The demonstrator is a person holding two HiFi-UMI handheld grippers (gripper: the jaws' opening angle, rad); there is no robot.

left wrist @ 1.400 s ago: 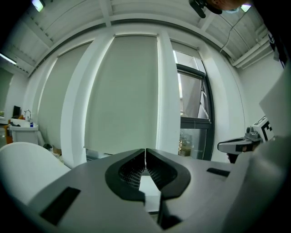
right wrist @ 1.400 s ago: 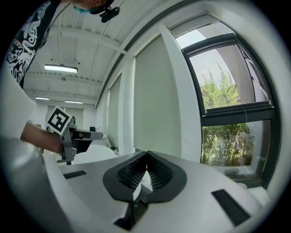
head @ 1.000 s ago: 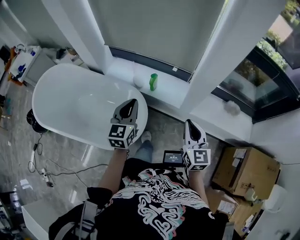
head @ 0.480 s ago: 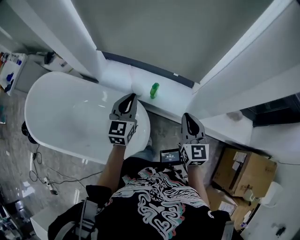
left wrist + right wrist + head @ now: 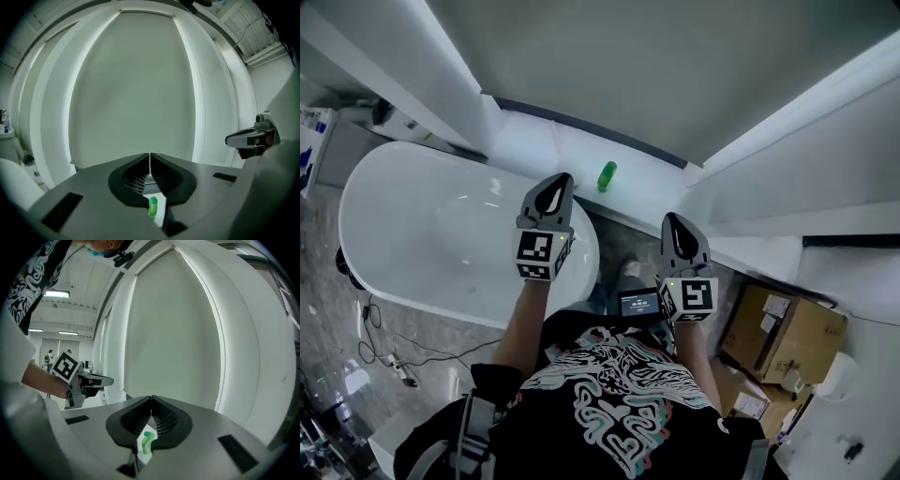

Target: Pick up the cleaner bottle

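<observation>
The green cleaner bottle [image 5: 607, 175] stands upright on the white window ledge [image 5: 530, 150], just beyond the bathtub's end. My left gripper [image 5: 562, 178] hovers over the tub's rim with its jaws shut and nothing in them, its tip a short way left of the bottle. In the left gripper view the bottle [image 5: 153, 207] shows small through the gap under the shut jaws of the left gripper [image 5: 150, 157]. My right gripper [image 5: 672, 218] is also shut and empty, nearer me and to the bottle's right. The right gripper view shows the bottle [image 5: 146, 441] below the right gripper [image 5: 151, 399].
A white bathtub [image 5: 412, 234] fills the left side. Cardboard boxes [image 5: 787, 337] stand at the right by the wall. Cables [image 5: 384, 347] lie on the floor at the left. A small screen [image 5: 637, 303] sits at my waist. A blind covers the window behind the ledge.
Both grippers have travelled forward toward the ledge together, still shut. The bottle now lies closer to the left gripper's tip.
</observation>
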